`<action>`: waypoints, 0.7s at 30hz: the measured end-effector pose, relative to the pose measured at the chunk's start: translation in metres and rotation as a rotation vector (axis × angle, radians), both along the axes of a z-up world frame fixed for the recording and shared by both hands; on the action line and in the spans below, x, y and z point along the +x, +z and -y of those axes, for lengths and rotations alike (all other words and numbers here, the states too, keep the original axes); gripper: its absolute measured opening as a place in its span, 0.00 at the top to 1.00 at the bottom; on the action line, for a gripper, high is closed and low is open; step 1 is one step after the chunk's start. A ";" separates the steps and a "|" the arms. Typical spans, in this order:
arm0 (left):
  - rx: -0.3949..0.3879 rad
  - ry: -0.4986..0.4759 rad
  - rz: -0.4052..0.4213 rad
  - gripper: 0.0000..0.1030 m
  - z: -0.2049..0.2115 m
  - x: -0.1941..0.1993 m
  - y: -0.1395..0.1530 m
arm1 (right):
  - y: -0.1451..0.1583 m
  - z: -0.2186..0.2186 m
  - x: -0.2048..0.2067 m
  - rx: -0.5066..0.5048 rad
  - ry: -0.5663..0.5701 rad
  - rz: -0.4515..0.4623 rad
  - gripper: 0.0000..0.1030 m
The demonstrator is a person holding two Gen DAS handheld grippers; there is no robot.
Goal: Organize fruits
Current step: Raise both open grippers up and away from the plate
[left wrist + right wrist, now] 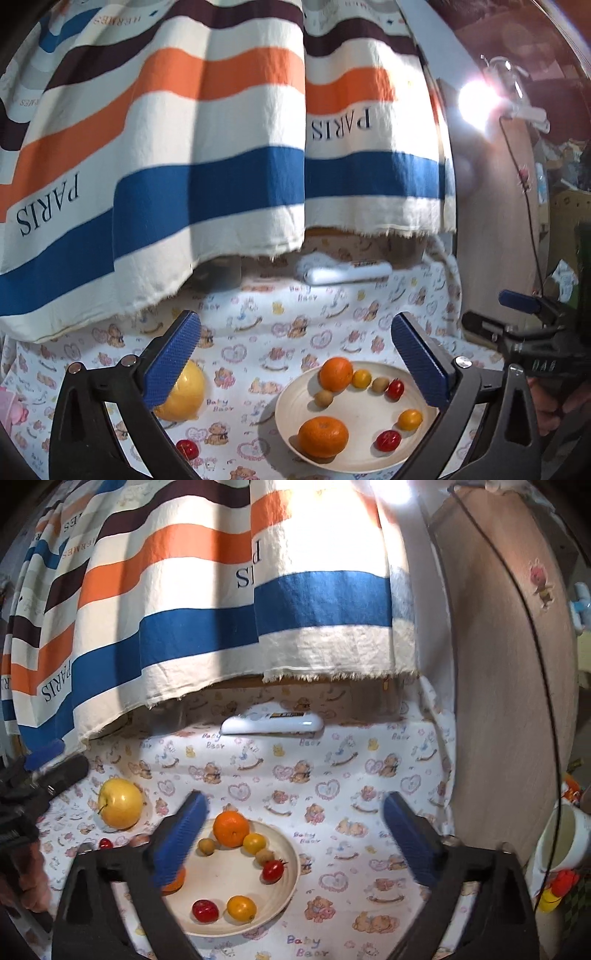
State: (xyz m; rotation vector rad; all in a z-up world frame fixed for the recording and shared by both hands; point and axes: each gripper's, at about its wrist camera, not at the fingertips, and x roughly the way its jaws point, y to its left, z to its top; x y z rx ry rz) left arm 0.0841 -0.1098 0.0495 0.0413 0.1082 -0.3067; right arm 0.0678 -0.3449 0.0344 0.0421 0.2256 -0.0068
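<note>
Your left gripper point(293, 354) fills the near edge of the left wrist view, blue pads spread wide with nothing between them. Your right gripper point(295, 834) stands the same in its own view: jaws wide apart, empty, hanging above the plate.

Item 1: cream plate point(364, 452), round and shallow, resting on the bear-print cloth point(258, 332). In the left wrist view it sits at 5 o'clock from the frame's centre.

Item 2: contents of the plate, left wrist view. Large orange point(323, 435) at the plate's 7 o'clock. Second orange point(336, 373) at 11 o'clock on the rim. Small yellow fruit point(361, 378) touching that orange's right side. Two small brown fruits point(324, 398), one below the rim orange, one further along the row. Red tomato point(395, 389) at the plate's 2 o'clock. Another yellow fruit point(410, 419) at 3 o'clock. Second red tomato point(388, 439) just below it.

Item 3: yellow apple point(120, 804), off the plate, on the cloth at the plate's 10 o'clock in the right wrist view.

Item 4: small red fruit point(187, 448), also off the plate, on the cloth near the apple.

Item 5: white remote-like object point(272, 723) lying flat at 12 o'clock, below the striped hanging cloth point(207, 166).

Item 6: white cup point(565, 834) at 3 o'clock, right wrist view.
</note>
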 end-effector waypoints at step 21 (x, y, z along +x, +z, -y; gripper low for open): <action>0.014 0.155 0.009 0.01 -0.070 -0.025 -0.020 | -0.013 -0.020 -0.003 -0.016 0.041 0.017 0.01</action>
